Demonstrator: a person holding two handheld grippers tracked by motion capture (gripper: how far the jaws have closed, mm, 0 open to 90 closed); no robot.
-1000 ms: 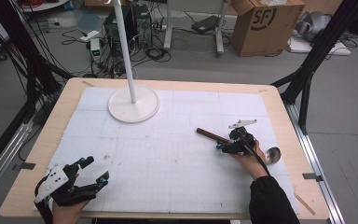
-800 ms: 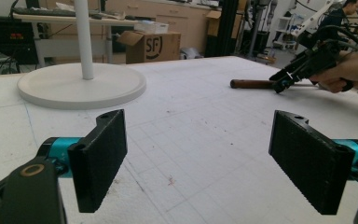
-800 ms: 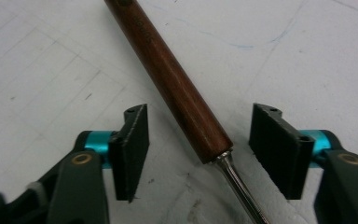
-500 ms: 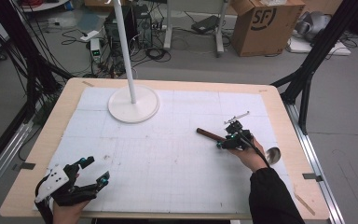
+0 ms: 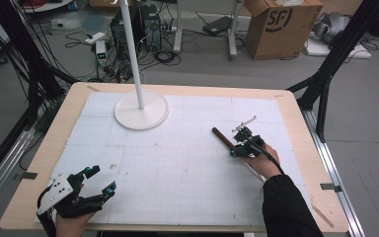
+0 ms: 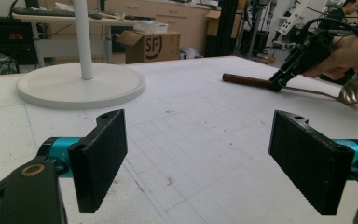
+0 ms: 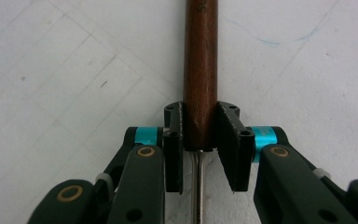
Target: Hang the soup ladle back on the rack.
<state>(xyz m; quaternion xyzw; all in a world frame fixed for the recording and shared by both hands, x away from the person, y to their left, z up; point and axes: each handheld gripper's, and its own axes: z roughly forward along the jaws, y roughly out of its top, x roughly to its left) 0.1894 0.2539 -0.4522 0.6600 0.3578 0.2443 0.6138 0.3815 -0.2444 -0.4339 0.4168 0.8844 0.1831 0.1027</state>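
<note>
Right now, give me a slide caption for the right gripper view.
Right gripper closed on the brown wooden handle of a ladle over the white gridded mat.

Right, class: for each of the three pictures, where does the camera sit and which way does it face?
High view: above the person's side, looking forward and down on the table; both forearms show.
Left gripper view: rides the left gripper, level across the table; open jaws.
Right gripper view: rides the right gripper, looking down; jaws closing on the ladle.
All share the ladle.
</note>
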